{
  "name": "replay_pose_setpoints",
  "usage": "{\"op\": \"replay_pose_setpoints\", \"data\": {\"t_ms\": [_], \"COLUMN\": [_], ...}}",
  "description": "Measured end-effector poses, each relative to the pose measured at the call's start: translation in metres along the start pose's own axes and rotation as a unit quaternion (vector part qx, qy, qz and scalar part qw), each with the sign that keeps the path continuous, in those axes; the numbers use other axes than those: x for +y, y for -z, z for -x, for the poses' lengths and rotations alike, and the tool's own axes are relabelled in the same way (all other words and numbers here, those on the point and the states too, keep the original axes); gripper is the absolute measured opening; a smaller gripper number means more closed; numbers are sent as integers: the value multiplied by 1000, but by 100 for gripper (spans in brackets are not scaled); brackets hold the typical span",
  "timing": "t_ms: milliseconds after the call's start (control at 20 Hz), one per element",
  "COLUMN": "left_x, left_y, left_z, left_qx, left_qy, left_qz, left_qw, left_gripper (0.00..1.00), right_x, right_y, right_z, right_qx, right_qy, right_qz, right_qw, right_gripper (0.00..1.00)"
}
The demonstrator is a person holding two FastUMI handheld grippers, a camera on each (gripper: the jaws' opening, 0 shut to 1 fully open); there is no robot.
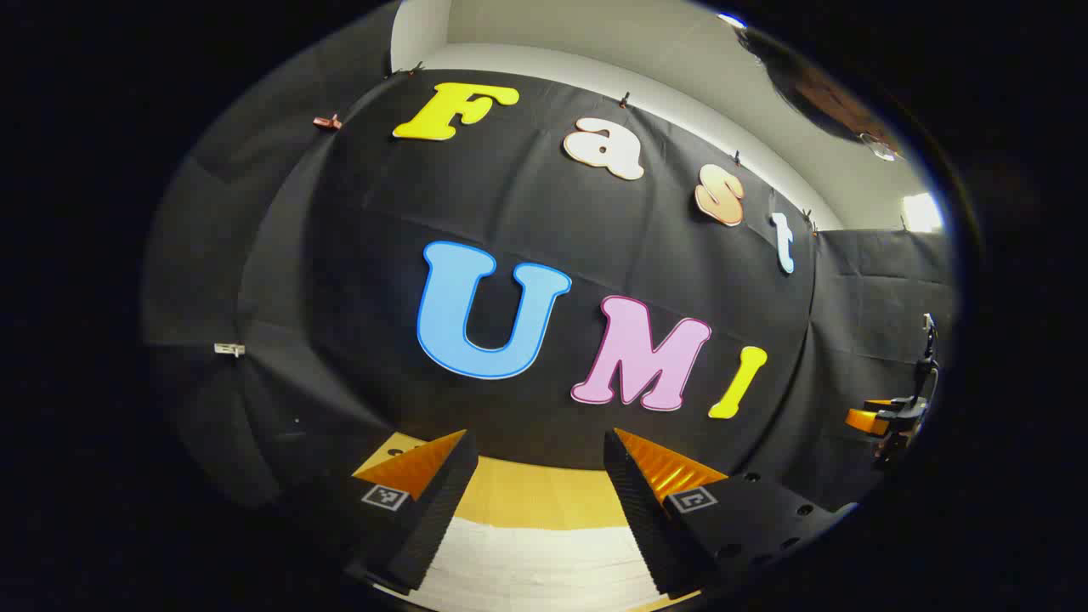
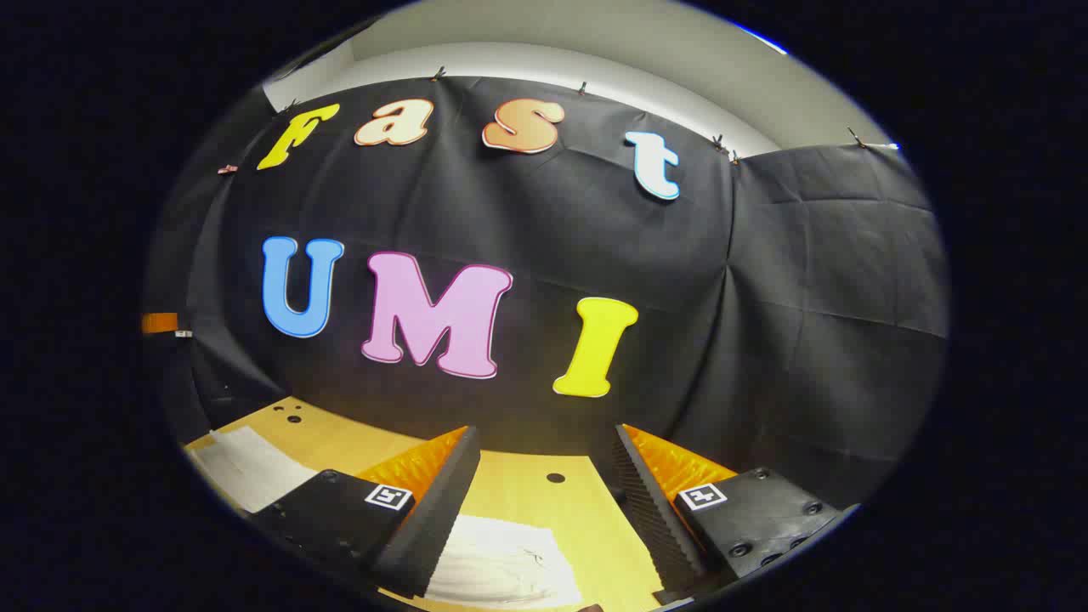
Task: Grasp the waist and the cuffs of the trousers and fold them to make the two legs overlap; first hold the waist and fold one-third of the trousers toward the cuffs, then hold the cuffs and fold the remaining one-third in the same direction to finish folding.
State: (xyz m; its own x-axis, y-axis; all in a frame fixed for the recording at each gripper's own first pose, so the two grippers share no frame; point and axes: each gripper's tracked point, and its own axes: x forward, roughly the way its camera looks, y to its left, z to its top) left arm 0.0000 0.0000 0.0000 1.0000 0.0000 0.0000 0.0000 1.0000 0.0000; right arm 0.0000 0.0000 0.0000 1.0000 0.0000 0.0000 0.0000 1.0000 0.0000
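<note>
Two grippers: both raised above the table, facing the black cloth wall.
Left gripper (image 1: 537,446): fingers spread wide, nothing held between them; ridged inner faces on the pads (image 1: 446,501).
Right gripper (image 2: 544,442): likewise wide open and empty; a square printed marker on each finger block.
Trousers (image 1: 535,565): white, lying flat on the table, at 6 o'clock in the left gripper view, seen through the gap between the fingers.
Trousers, right gripper view (image 2: 501,565): white fabric at 6 o'clock below the fingers, another white stretch at 8 o'clock near the table's left edge.
Long axis: appears to run side to side across the table, from the 8 o'clock patch toward the 6 o'clock patch; waist end and cuff end cannot be told apart.
Texture: soft cloth with faint parallel creases; a small dark detail on the patch in the right gripper view, too small to identify.
Table (image 2: 527,484): smooth yellow-tan wood-like top, small round dark holes at 6 and 8 o'clock.
Cloth wall (image 2: 807,280): matte black, creased, clipped along its top edge.
</note>
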Motion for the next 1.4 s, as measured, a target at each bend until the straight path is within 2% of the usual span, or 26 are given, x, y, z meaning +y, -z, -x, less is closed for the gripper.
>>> {"op": "replay_pose_setpoints", "data": {"t_ms": [150,450,650,800,950,1050,1150,1200,1300,1400], "left_x": [12,58,83,94,112,130,155,165,181,190], "left_y": [9,15,23,31,60,93,130,150,195,233], "left_z": [5,15,26,34,47,59,76,85,98,105], "left_qx": [-3,4,15,28,63,108,168,199,257,304], "left_qy": [-14,-66,-88,-94,-92,-91,-90,-84,-61,-34], "left_qz": [-8,-38,-78,-100,-150,-200,-253,-276,-320,-376], "left_qw": [1000,997,993,990,982,970,948,936,910,875], "left_gripper": [95,95,94,95,95,95,94,99,95,95], "right_x": [14,27,34,35,31,23,16,12,7,2], "right_y": [7,23,38,47,65,80,96,104,117,127], "right_z": [2,3,5,8,13,19,25,28,33,36], "right_qx": [6,14,27,33,48,64,84,94,110,122], "right_qy": [-9,-18,-23,-23,-20,-17,-13,-10,-7,-2], "right_qz": [18,60,83,94,127,150,159,159,158,157], "right_qw": [1000,998,996,995,990,986,984,983,981,980], "right_gripper": [98,98,98,98,98,98,98,98,98,97]}}
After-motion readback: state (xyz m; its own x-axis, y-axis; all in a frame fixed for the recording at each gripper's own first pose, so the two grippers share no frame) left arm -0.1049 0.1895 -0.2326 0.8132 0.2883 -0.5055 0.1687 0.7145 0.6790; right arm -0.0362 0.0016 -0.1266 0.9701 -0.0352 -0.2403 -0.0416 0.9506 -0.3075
